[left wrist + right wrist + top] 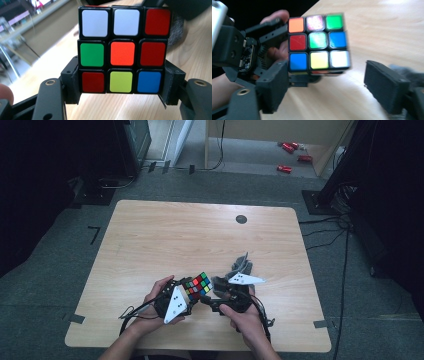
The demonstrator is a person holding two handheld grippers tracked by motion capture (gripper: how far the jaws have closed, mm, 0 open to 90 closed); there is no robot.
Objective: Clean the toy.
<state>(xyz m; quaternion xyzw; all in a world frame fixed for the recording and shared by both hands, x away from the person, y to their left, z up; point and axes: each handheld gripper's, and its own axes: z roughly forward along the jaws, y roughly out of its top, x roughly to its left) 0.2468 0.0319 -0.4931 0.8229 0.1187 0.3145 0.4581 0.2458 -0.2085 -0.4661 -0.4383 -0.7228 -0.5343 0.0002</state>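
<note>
My left tongs [120, 96] clamp the colour cube [121, 48] by its bottom row, above the near middle of the tabletop [165, 235]. My right tongs [324, 87] stand wide just beside it, apparently not touching. Bare tabletop lies far and left; grey cloth [240, 266] sits right.

A pale wooden table [200, 240] with a round dark spot [241, 219] at 1 o'clock stands on grey carpet [60, 250], red things [290, 155] lying at 1 o'clock by a wooden panel [280, 132].
</note>
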